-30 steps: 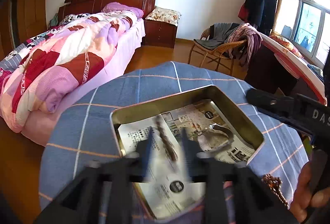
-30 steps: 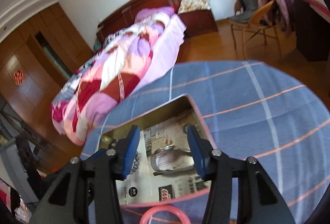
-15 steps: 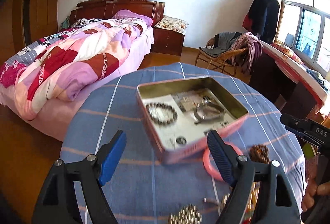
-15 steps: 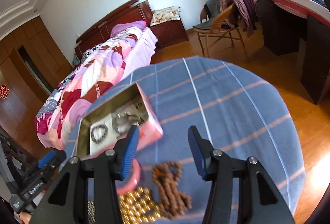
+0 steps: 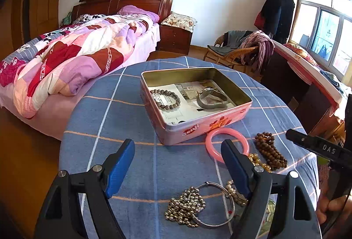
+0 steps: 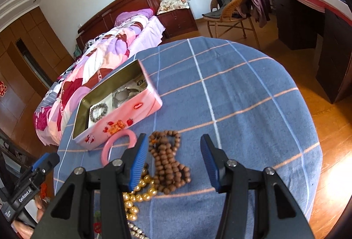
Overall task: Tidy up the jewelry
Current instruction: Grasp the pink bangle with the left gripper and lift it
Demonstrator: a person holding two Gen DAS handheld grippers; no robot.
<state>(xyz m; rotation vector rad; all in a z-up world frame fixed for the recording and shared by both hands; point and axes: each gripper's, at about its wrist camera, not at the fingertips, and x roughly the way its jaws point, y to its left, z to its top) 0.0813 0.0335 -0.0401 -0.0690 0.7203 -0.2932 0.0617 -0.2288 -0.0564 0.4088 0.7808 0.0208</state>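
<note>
A pink tin box (image 5: 220, 123) (image 6: 123, 117) stands open on the round blue checked table (image 5: 132, 164). Inside lie a grey bead bracelet (image 5: 165, 99) and a silver bangle (image 5: 212, 101). In front of it lie a pink bangle (image 5: 211, 142) (image 6: 105, 148), brown wooden beads (image 5: 269, 150) (image 6: 168, 162), gold beads (image 6: 137, 196), a silver bead chain (image 5: 184, 206) and a thin wire bangle (image 5: 216, 203). My left gripper (image 5: 178, 164) is open and empty above the table's near part. My right gripper (image 6: 172, 159) is open and empty over the brown beads.
A bed with a pink patchwork quilt (image 5: 77, 52) stands left of the table. A wicker chair with clothes (image 5: 239, 50) and a dark desk (image 5: 308, 89) stand at the right. Wooden floor surrounds the table.
Both grippers have pulled back from inside the tin to the table's near side. The left gripper has opened wide, leaving the grey bead bracelet in the tin.
</note>
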